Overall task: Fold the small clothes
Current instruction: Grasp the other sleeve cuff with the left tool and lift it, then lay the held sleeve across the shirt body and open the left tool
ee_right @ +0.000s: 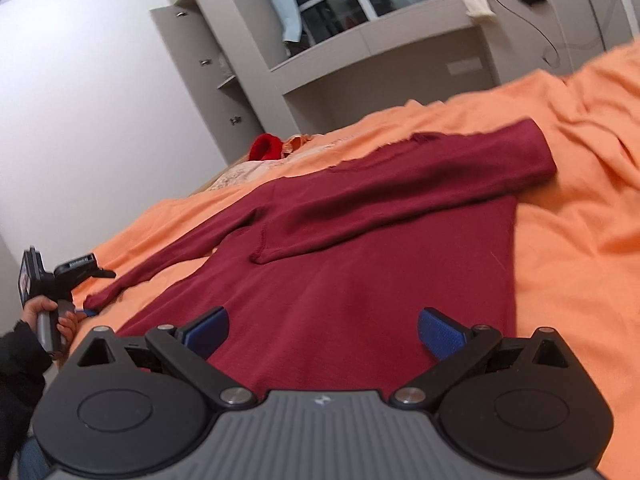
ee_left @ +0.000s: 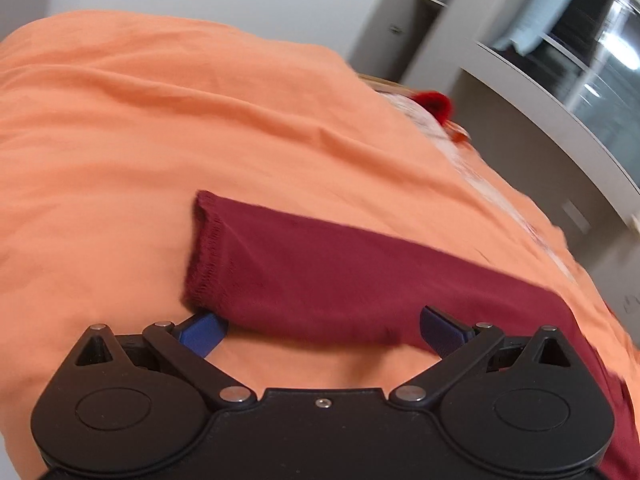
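Your left gripper (ee_left: 322,330) stands wide open at the cuff of the maroon top's (ee_right: 340,264) left sleeve (ee_left: 320,268), with no cloth pinched between the blue pads. To take this fold well, ease one finger under the hemmed cuff edge at about ten o'clock from the gripper, close on both layers, then carry the sleeve across the body toward two o'clock, keeping it flat so it doesn't twist. The sleeve lies just ahead of the left gripper, running from the cuff at eleven o'clock away to four o'clock over the orange bedcover (ee_left: 160,120). Your right gripper (ee_right: 322,330) is also fully open and holds nothing; the top's body lies directly below and ahead of it at twelve o'clock, with the other sleeve (ee_right: 420,188) already folded across the chest toward one o'clock. In that view your left hand (ee_right: 52,316) sits at nine o'clock by the cuff.
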Demonstrator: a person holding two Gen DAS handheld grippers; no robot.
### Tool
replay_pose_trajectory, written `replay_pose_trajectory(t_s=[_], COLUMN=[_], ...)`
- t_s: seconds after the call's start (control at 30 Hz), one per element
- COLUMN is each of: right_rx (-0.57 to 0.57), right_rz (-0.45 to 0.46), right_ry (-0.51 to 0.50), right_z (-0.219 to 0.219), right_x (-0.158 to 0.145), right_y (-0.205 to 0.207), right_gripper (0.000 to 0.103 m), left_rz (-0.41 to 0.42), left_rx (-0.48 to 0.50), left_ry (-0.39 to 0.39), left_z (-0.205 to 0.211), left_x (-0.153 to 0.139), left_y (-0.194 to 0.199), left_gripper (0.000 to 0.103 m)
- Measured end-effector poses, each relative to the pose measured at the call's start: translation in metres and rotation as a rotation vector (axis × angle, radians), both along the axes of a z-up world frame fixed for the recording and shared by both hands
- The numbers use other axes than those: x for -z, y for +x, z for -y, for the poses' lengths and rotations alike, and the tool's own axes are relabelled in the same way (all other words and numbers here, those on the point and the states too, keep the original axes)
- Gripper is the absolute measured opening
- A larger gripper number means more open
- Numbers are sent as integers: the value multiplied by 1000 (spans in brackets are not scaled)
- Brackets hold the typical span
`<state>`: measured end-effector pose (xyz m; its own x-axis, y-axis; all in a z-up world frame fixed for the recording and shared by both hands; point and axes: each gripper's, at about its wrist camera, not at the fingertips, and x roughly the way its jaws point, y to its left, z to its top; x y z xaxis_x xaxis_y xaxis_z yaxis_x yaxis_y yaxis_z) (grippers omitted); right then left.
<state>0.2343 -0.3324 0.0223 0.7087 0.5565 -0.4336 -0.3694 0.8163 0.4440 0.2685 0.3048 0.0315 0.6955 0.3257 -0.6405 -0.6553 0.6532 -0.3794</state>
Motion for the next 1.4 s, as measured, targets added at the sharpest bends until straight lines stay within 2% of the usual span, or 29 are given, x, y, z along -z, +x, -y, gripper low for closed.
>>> replay_pose_trajectory(t_s=[0.07, 0.1, 0.13, 0.17, 0.2, 0.23, 0.3, 0.33, 0.43, 0.53, 0.6, 0.77, 0.9, 1.07, 1.17, 1.3, 1.4], right_rx=[4, 2, 1, -1, -3, -6, -10, -10, -5, 4, 8, 36, 79, 161, 216, 259, 277], right_rz=[-9, -9, -7, -6, -7, -8, -10, -9, -10, -8, -1, 45, 106, 159, 184, 193, 191], right_ry=[15, 16, 15, 14, 13, 15, 18, 21, 35, 45, 44, 47, 22, 4, -18, -41, -43], right_z=[3, 4, 3, 3, 3, 4, 4, 5, 8, 10, 11, 16, 26, 48, 60, 71, 79], right_x=[1, 2, 2, 2, 2, 2, 3, 3, 2, 2, 1, -8, -18, -30, -32, -32, -31], right_y=[3, 3, 4, 4, 4, 4, 3, 3, 3, 4, 4, 4, 4, 8, 8, 8, 10], right_gripper=[103, 103, 103, 103, 103, 103, 103, 103, 103, 103, 103, 103, 103, 103, 103, 103, 103], left_rz=[-16, -26, -32, -32, -31, -29, 8, 28, 86, 176, 243, 378, 409, 426, 401, 311, 241], left_rx=[-75, -108, -142, -169, -194, -212, -235, -231, -190, -103, -15, 306, 519, 711, 823, 976, 1062], left_ry=[26, 43, 58, 68, 65, 53, 43, 69, 239, 360, 424, 633, 706, 686, 675, 697, 712], left_z=[-1, -1, -2, -3, -6, -10, -20, -22, -12, 7, 26, 119, 194, 277, 317, 363, 376], left_x=[-1, -1, -1, -1, -1, -1, -5, -9, -35, -67, -88, -131, -141, -120, -85, -26, 16], left_y=[3, 5, 6, 7, 8, 9, 12, 14, 27, 35, 38, 46, 60, 75, 89, 80, 63], left_gripper=[87, 75, 58, 46, 22, 7, 6, 5, 5, 4, 4, 5, 5, 5, 5, 5, 5])
